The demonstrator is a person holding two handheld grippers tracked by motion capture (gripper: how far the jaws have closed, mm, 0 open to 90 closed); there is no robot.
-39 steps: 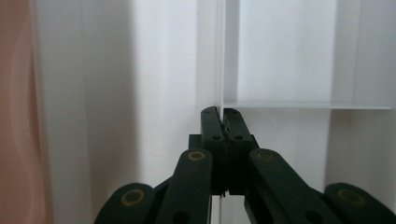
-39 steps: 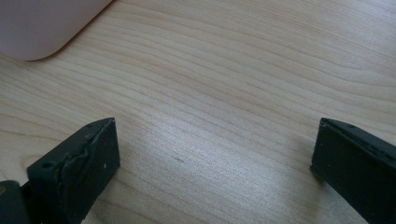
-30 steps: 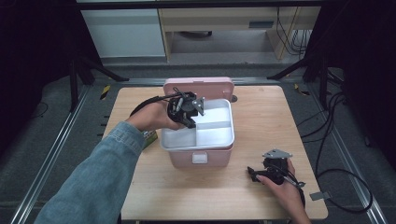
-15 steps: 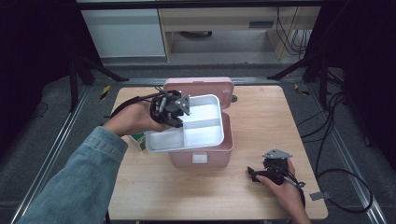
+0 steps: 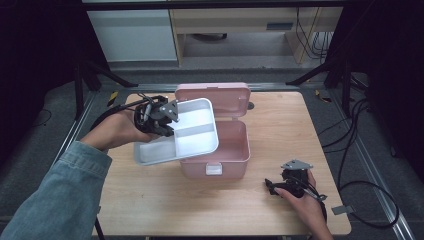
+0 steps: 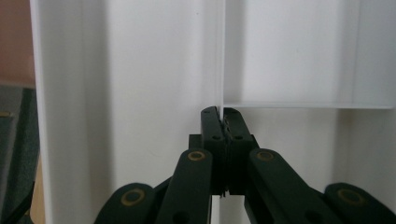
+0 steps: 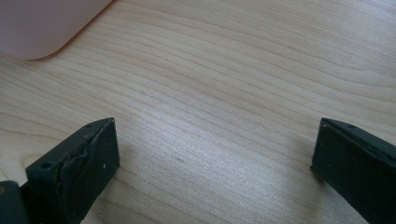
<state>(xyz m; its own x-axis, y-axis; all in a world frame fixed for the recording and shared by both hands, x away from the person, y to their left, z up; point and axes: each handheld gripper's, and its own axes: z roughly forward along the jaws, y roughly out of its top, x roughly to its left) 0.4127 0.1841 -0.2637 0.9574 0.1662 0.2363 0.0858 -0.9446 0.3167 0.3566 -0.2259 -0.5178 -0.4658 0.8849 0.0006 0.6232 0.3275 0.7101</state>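
A white divided tray (image 5: 192,131) hangs tilted in the air, half over the open pink box (image 5: 232,145) and half out past its left side. My left gripper (image 5: 161,119) is shut on one of the tray's thin inner dividers. In the left gripper view the jaws pinch that white divider (image 6: 222,56) between the pads, with the gripper (image 6: 222,116) pointing into the tray. Near the table's front right my right gripper (image 5: 272,186) rests low on the wood. Its jaws stand wide apart in the right gripper view, the gripper (image 7: 215,149) having only bare wood between them.
The pink box's lid (image 5: 212,94) stands open at the back. The wooden table (image 5: 280,125) has free room to the right and front of the box. A corner of the pink box (image 7: 42,28) lies ahead of the right gripper. Cables (image 5: 355,145) trail off the table's right side.
The left gripper has lifted the white tray out of the pink box and carried it left and up, tilting it. The right gripper has stayed where it was.
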